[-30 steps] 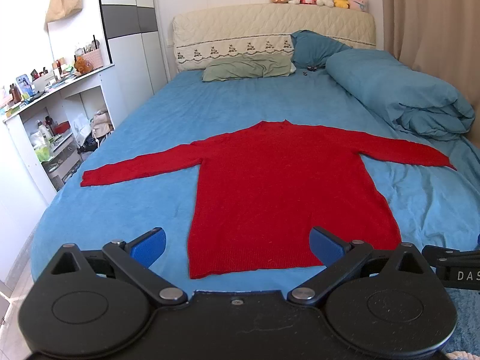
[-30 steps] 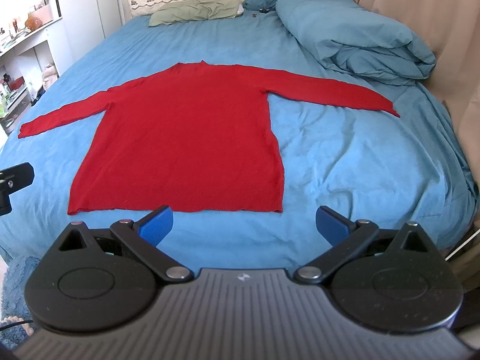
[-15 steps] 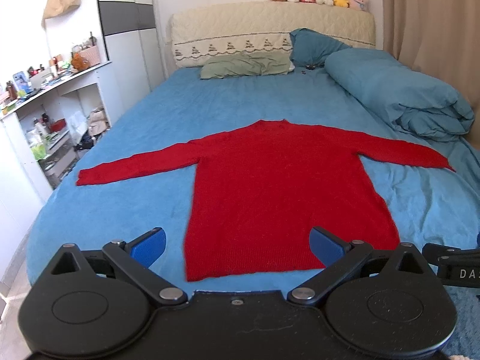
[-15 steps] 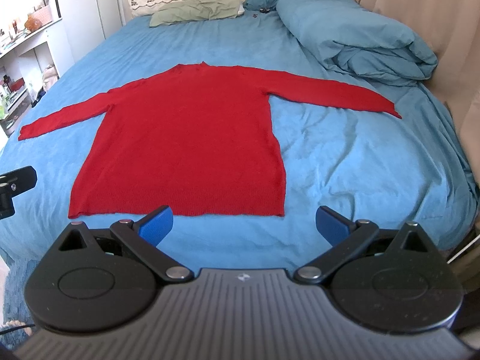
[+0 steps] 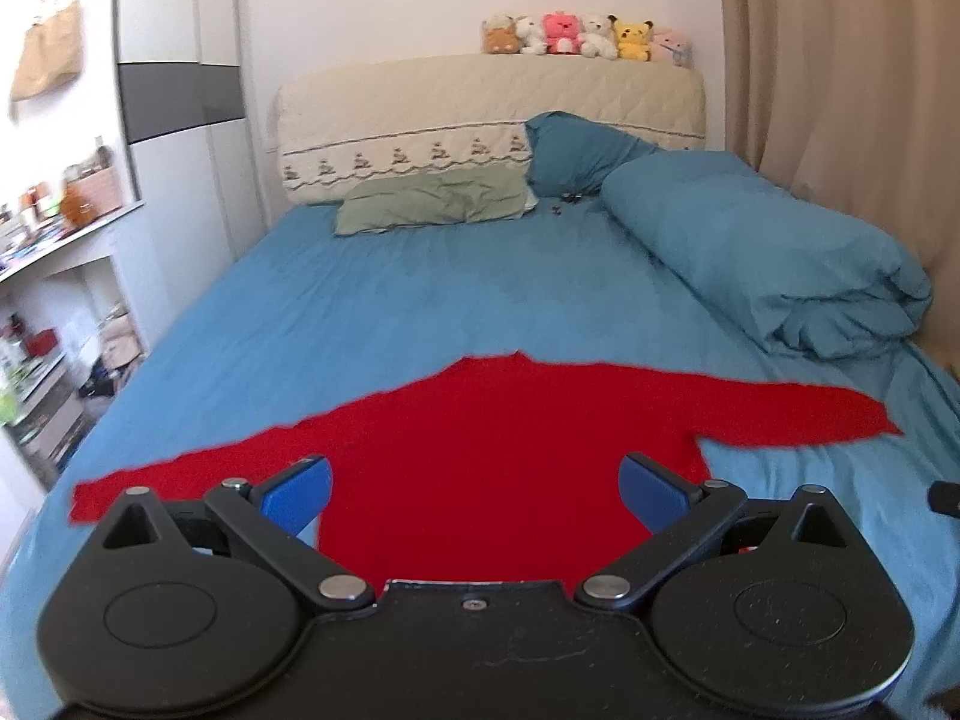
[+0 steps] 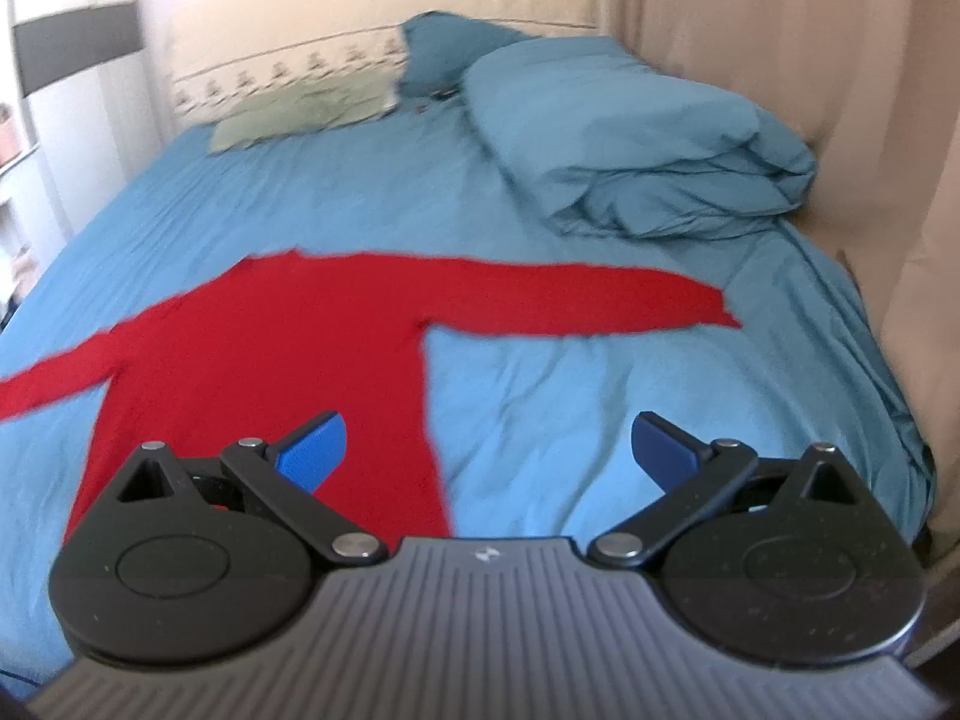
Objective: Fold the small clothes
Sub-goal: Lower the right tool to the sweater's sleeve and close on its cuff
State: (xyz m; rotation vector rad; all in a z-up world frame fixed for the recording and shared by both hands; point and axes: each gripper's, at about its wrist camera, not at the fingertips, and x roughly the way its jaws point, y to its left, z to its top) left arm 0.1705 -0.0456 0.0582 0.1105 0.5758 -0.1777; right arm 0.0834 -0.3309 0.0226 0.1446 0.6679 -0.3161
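Left tool (image 5: 474, 492) held level, its two blue fingers (image 5: 297, 492) spread wide apart, nothing between them, right tool (image 6: 489, 450) likewise wide apart and holding nothing, blue fingertips (image 6: 663, 444) pointing forward

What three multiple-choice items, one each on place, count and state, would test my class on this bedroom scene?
1. Where does the red sweater lie?
A. flat on the blue bed sheet
B. on the shelf
C. over the headboard

2. How many plush toys sit in the row on the headboard?
A. two
B. six
C. ten

3. How is the left gripper?
A. shut on a sleeve
B. shut on nothing
C. open, holding nothing

Answers: 1 A, the sweater is spread out on the sheet; 2 B, six toys sit in the row; 3 C, its blue pads stand wide apart.
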